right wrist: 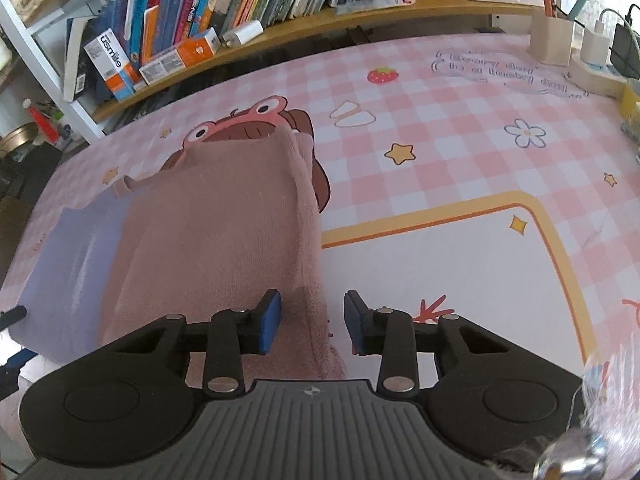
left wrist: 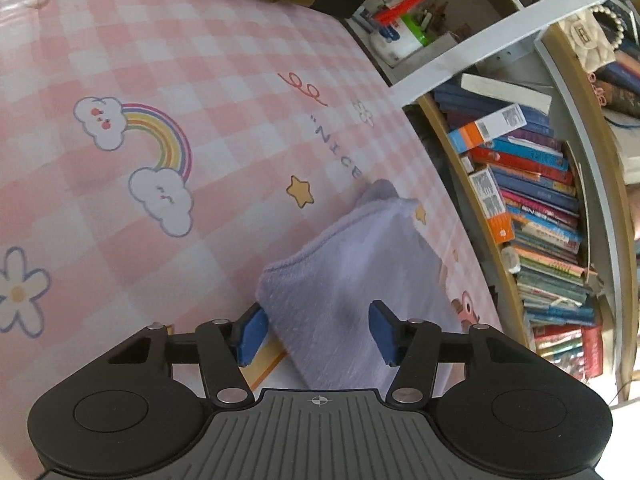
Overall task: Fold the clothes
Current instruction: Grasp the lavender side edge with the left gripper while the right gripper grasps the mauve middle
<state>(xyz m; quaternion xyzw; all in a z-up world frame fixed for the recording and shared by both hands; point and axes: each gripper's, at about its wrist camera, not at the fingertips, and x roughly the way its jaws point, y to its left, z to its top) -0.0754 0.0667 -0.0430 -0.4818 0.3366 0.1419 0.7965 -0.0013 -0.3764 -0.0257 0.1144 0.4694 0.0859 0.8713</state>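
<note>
Both hand-held grippers point down at the near edge of a folded cloth on the tabletop (right wrist: 500, 168). At the bottom of the left wrist view, the left hand-held gripper (left wrist: 316, 330) stands part open with the lilac cloth (left wrist: 360, 264) between its blue pads; the pads do not look pressed on it. In the right wrist view the right hand-held gripper (right wrist: 312, 326) is narrower, straddling the hemmed right edge of a pink cloth (right wrist: 224, 232), again with a gap showing at each pad. Pink lies over lilac, centre left of that frame, so this looks like one two-sided piece, each side gripped at a corner, probably to lift the edge for another fold.

A shelf (right wrist: 320, 20) across the top holds books and boxes, packed upright and leaning. At upper right a beige holder (right wrist: 550, 38) holds pencils.
</note>
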